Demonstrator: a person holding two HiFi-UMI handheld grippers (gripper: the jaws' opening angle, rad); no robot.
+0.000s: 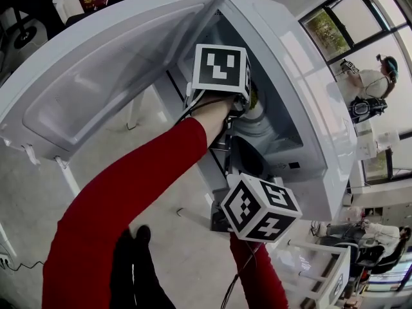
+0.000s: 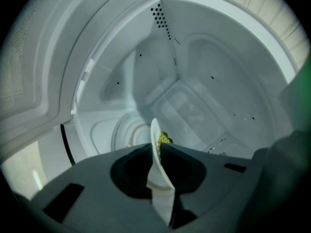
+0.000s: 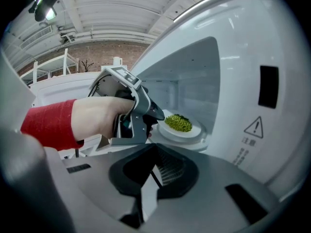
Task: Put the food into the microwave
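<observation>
The white microwave [image 1: 322, 127] stands with its door [image 1: 96, 76] swung wide to the left. A white plate [image 3: 183, 132] with a mound of green food [image 3: 178, 123] lies flat on the turntable [image 3: 206, 141] inside. My left gripper [image 2: 155, 147] reaches into the cavity. The plate's rim [image 2: 158, 174] runs between its jaws, which stand close on either side without clamping it. The food [image 2: 164, 139] shows just past the tips. My right gripper [image 3: 154, 149] waits outside the opening, shut and empty, below the left gripper [image 3: 153, 115].
The control panel [image 3: 268, 86] and a warning label [image 3: 254, 127] are on the microwave's right front. The cavity walls [image 2: 218, 81] close in around the left gripper. A person [image 1: 370, 89] stands by the windows at the right; white furniture [image 1: 335, 275] sits at the lower right.
</observation>
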